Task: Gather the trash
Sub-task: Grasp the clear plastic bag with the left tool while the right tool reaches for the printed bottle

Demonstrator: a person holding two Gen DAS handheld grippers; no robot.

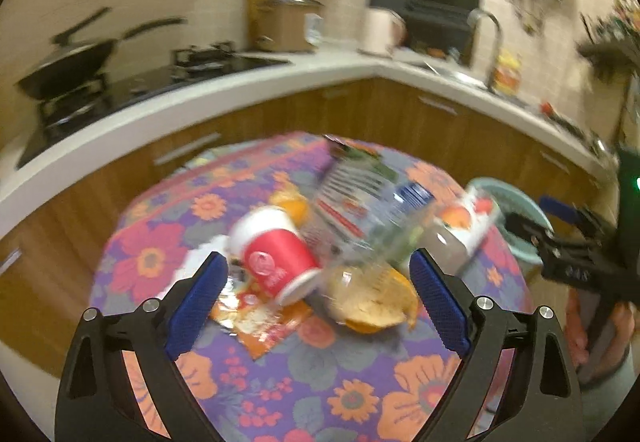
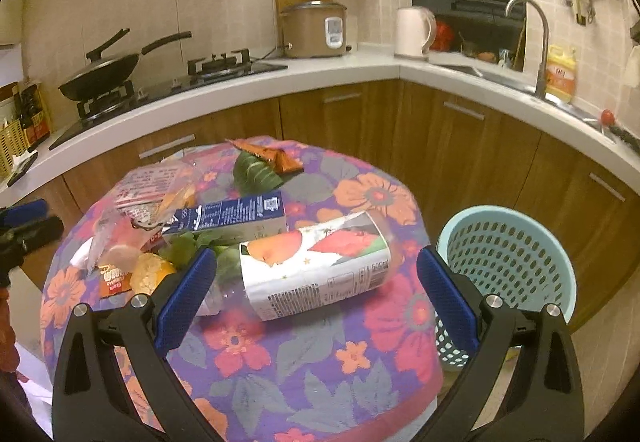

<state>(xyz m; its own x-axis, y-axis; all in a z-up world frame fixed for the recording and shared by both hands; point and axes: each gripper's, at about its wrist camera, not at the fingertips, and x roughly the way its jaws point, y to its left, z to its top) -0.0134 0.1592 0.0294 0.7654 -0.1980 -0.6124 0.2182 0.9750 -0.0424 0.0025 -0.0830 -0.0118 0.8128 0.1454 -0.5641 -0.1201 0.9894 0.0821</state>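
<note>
Trash lies piled on a round table under a flowered cloth. In the left wrist view a red paper cup lies on its side, beside orange peel and a torn snack wrapper. My left gripper hangs open just before the cup, touching nothing. In the right wrist view a clear plastic bottle with a fruit label lies on its side, behind it a blue carton. My right gripper is open, its fingers standing either side of the bottle and apart from it.
A light blue perforated basket stands on the floor right of the table. A green leaf and an orange wrapper lie at the table's far side. A kitchen counter with stove, wok, cooker and sink curves behind.
</note>
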